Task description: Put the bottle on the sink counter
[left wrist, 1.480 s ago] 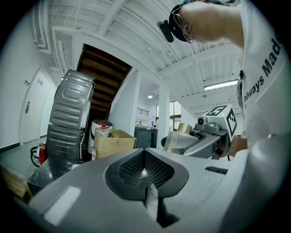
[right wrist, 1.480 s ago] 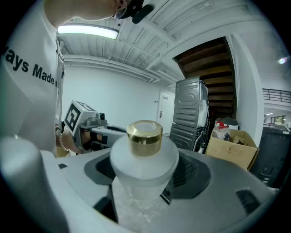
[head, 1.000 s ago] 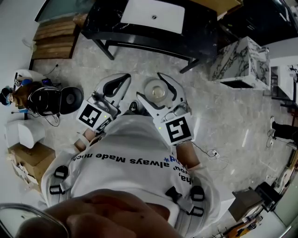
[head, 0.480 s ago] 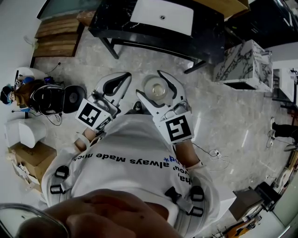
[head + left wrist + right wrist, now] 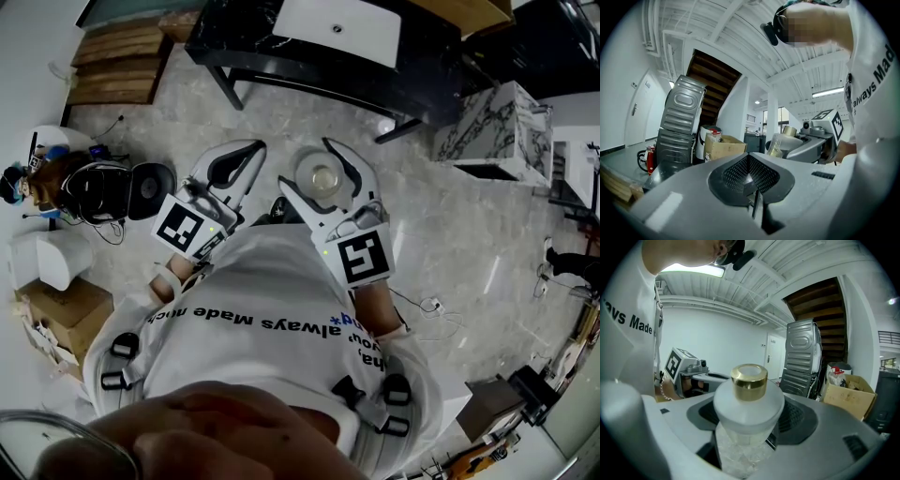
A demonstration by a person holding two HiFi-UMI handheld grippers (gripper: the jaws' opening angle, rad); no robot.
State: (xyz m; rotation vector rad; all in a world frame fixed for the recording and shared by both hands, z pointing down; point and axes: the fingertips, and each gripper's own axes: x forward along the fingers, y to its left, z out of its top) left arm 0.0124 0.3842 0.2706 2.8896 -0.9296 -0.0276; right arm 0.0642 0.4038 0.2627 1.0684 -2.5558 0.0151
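A frosted bottle point(image 5: 322, 180) with a gold cap stands upright between the jaws of my right gripper point(image 5: 314, 173), which is shut on it at chest height above the floor. In the right gripper view the bottle point(image 5: 749, 399) fills the middle, pinched at its clear lower body by the right gripper point(image 5: 749, 430). My left gripper point(image 5: 251, 150) hangs beside it, shut and empty; its jaws meet in the left gripper view point(image 5: 753, 194), where the bottle point(image 5: 780, 143) shows to the right. The black sink counter point(image 5: 225, 42) with its white basin point(image 5: 337, 28) lies ahead at the top.
A marble-patterned block point(image 5: 487, 122) stands right of the counter and wooden steps point(image 5: 112, 61) to its left. A black round device point(image 5: 94, 192), a white bin point(image 5: 47, 262) and a cardboard box point(image 5: 56, 323) sit on the floor at left. A grey ribbed appliance point(image 5: 679, 122) leans by the stairs.
The sink counter has slid right and toward the top edge of the head view. Both grippers keep the same pose, the right one still holding the bottle.
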